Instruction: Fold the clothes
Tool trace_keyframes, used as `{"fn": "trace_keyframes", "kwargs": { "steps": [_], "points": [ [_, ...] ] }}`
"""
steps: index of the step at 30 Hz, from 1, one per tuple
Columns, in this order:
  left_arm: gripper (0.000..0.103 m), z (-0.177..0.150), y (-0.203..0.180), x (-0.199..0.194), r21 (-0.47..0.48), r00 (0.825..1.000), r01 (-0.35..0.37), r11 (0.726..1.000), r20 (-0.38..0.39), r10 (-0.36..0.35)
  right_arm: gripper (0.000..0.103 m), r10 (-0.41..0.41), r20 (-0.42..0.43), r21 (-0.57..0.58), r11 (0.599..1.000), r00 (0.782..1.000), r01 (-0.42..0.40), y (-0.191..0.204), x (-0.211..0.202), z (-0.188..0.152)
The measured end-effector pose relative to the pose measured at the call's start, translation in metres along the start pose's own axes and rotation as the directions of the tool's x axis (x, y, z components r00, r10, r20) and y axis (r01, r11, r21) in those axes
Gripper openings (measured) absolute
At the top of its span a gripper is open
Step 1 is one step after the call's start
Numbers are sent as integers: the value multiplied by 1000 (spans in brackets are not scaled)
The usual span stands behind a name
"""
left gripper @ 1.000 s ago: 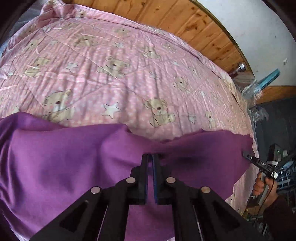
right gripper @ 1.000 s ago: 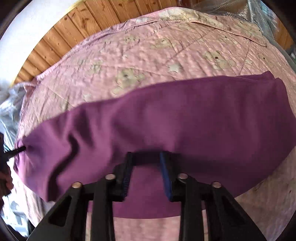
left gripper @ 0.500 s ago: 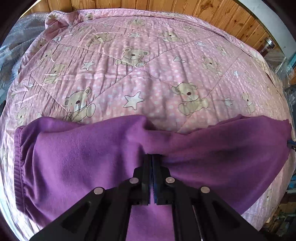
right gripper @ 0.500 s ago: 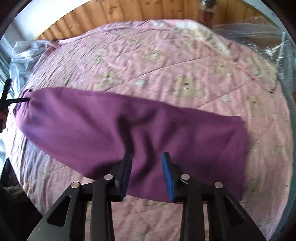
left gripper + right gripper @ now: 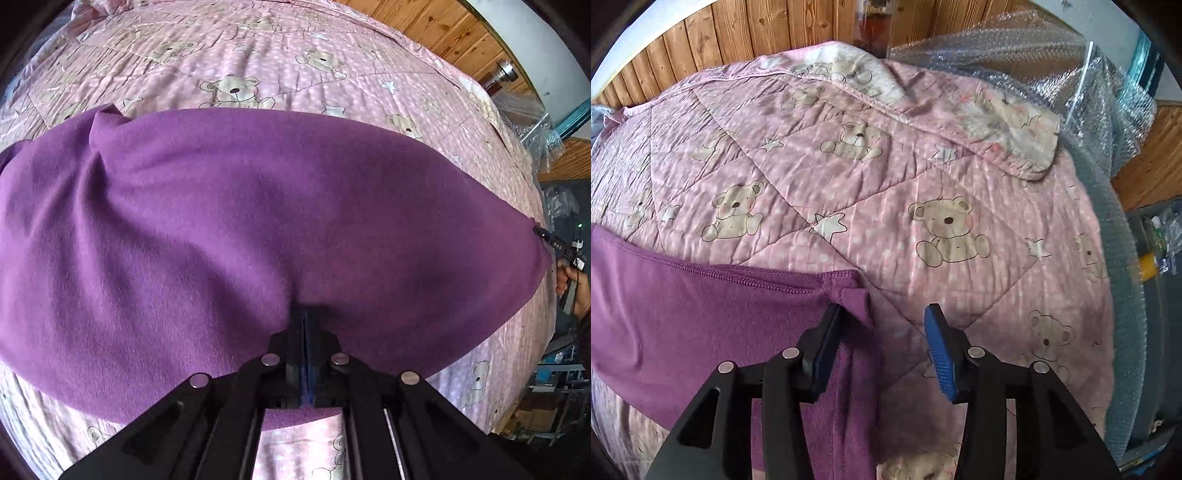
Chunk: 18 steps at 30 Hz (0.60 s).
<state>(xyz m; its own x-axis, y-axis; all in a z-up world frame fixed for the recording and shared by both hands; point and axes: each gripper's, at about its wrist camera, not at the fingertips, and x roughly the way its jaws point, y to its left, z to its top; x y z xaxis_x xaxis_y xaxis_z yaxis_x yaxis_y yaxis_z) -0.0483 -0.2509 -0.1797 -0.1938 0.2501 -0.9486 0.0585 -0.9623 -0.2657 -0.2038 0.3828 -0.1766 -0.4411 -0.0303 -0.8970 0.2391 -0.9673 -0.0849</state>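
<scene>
The purple garment [image 5: 258, 229] lies spread on the pink bear quilt [image 5: 295, 66], filling the middle of the left wrist view from 9 to 3 o'clock. The left gripper [image 5: 304, 325] is closed, pinching the cloth's near edge at 6 o'clock. At 3 o'clock the right gripper's tip [image 5: 550, 240] meets the garment's far corner, with a hand [image 5: 576, 284] behind it.

In the right wrist view the right gripper [image 5: 882, 332] stands open; its left finger [image 5: 823, 343] touches the garment's hemmed corner [image 5: 849, 291], the blue-padded right one [image 5: 940, 354] sits over bare quilt [image 5: 923, 166]. Bubble wrap [image 5: 1052, 62] piles at 1 o'clock beside the bed, wood panelling [image 5: 738, 33] at 11 and a folded-back quilt corner [image 5: 1015, 129] at 2.
</scene>
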Motion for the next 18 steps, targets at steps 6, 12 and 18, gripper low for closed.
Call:
{"fn": "trace_keyframes", "kwargs": {
  "steps": [6,12,18],
  "points": [
    [4,8,-69,-11,98,995,95,991,14,-97,44,246,18,-46,969,969,-245,58,-36,-43],
    [5,-10,-70,16,109,999,43,993,-13,-42,38,240,21,107,965,970,-241,21,-33,-70],
    [11,-6,-95,-2,81,994,106,991,-4,-107,46,215,128,227,944,968,-240,2,-48,-46]
  ]
}}
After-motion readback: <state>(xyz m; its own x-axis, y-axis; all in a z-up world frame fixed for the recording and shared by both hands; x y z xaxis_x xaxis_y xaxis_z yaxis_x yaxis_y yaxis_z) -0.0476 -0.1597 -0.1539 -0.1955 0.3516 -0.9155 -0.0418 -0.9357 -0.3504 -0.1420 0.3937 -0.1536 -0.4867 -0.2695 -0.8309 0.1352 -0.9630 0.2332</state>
